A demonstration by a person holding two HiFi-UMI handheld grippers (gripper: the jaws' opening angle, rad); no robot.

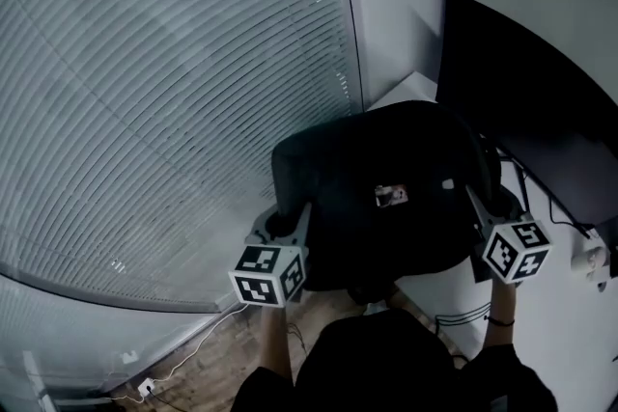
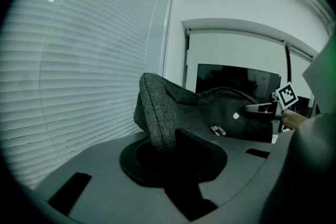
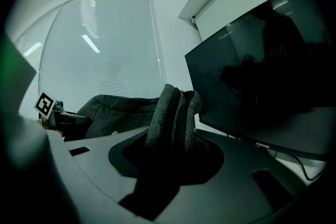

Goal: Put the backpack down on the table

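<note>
A dark grey fabric backpack (image 1: 386,169) hangs between my two grippers, over the corner of a white table (image 1: 436,296). My left gripper (image 1: 290,223) is shut on the bag's left edge; in the left gripper view a fold of the backpack (image 2: 155,113) is pinched in the left gripper (image 2: 163,147). My right gripper (image 1: 476,206) is shut on the bag's right side. In the right gripper view, bunched folds of the backpack (image 3: 170,113) stand up out of the right gripper (image 3: 168,149). Each gripper view shows the other gripper across the bag.
Closed window blinds (image 1: 164,92) fill the left. A dark monitor (image 1: 541,111) stands at the table's right, close behind the bag in the right gripper view, with cables (image 1: 541,193) below it. A white cable (image 1: 193,343) lies on the wooden floor.
</note>
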